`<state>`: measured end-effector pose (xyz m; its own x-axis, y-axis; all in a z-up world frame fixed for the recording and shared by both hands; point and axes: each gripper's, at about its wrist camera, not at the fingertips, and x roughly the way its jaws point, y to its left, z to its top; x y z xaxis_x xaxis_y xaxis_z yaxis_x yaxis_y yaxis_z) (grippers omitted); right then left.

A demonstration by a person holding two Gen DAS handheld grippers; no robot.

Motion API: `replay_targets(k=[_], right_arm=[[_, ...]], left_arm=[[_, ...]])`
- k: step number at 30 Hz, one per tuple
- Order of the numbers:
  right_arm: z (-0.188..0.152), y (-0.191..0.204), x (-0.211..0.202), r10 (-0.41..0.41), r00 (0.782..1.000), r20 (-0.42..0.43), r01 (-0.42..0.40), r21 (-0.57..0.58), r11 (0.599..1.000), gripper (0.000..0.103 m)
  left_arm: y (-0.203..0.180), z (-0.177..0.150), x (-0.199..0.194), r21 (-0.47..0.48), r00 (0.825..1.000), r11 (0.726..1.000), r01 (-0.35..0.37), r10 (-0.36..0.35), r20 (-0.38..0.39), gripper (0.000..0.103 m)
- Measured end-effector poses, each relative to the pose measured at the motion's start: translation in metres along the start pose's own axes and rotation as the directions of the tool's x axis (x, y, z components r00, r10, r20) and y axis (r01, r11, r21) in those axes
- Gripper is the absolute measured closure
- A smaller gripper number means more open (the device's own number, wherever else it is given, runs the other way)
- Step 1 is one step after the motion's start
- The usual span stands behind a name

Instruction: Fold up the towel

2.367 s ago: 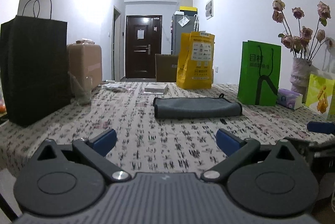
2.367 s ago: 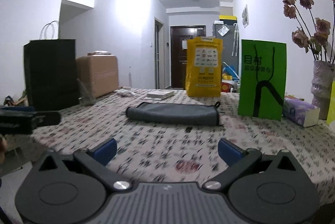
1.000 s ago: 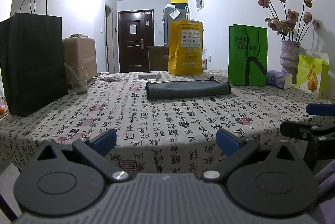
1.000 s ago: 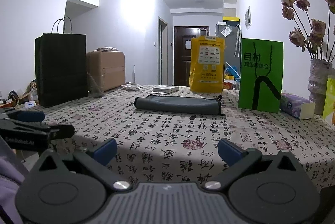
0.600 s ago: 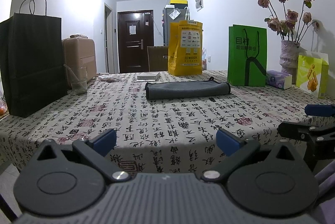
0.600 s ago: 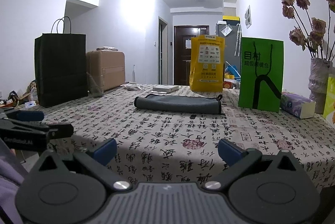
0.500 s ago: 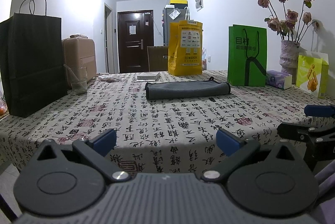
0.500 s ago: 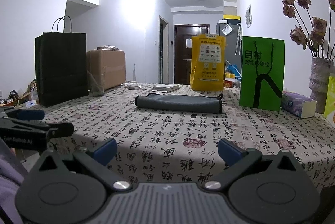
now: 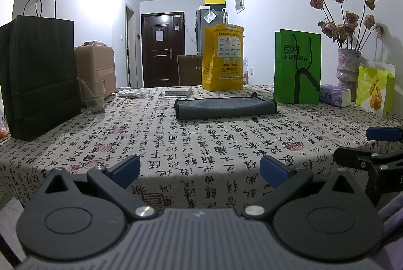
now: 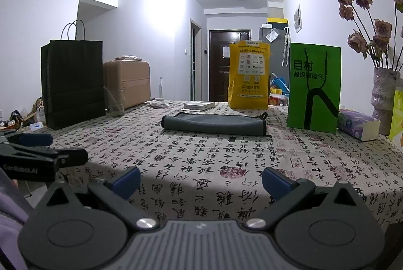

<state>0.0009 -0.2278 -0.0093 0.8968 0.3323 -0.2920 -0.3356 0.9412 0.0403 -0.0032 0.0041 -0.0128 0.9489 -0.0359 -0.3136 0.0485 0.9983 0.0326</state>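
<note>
A grey towel point(image 9: 225, 108) lies folded in a long flat strip on the patterned tablecloth point(image 9: 176, 144), toward the far side. It also shows in the right wrist view point(image 10: 214, 120). My left gripper point(image 9: 200, 170) is open and empty, held off the table's near edge, far from the towel. My right gripper point(image 10: 201, 180) is open and empty too, at the near edge. Each gripper shows at the side of the other's view, the right one point(image 9: 372, 144) and the left one point(image 10: 37, 154).
On the table stand a black paper bag point(image 9: 37, 76), a glass point(image 9: 94, 98), a white booklet point(image 9: 178, 91), a yellow bag point(image 9: 223, 58), a green bag point(image 9: 297, 67), a tissue pack point(image 9: 335, 94), a vase of dried roses point(image 9: 348, 63) and a snack bag point(image 9: 375, 88).
Both grippers have drawn back from over the table to its near edge and lowered. In the last half second almost nothing moves. The towel lies as before.
</note>
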Motion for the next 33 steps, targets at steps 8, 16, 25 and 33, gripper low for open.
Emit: replay_targets(k=[8,16,25,33], right_arm=[[-0.0008,-0.0006,0.0004,0.001,1.0,0.002,-0.001,0.0,1.0,0.0],[-0.0012,0.0003,0.0007,0.0,1.0,0.0,0.0,0.001,1.0,0.0],[-0.0026,0.0006,0.0023,-0.001,1.0,-0.005,0.001,0.005,1.0,0.0],[-0.0035,-0.0001,0.0027,-0.001,1.0,-0.009,0.001,0.006,1.0,0.0]], left_arm=[[-0.0017,-0.0002,-0.0006,0.001,1.0,1.0,0.001,-0.001,0.0,0.0],[-0.0022,-0.0001,-0.0006,0.001,1.0,1.0,0.001,-0.001,0.001,0.0],[-0.0025,0.0003,-0.0006,0.001,1.0,1.0,0.003,-0.003,0.001,0.0],[-0.003,0.0011,-0.0001,0.003,1.0,1.0,0.004,-0.004,0.002,0.0]])
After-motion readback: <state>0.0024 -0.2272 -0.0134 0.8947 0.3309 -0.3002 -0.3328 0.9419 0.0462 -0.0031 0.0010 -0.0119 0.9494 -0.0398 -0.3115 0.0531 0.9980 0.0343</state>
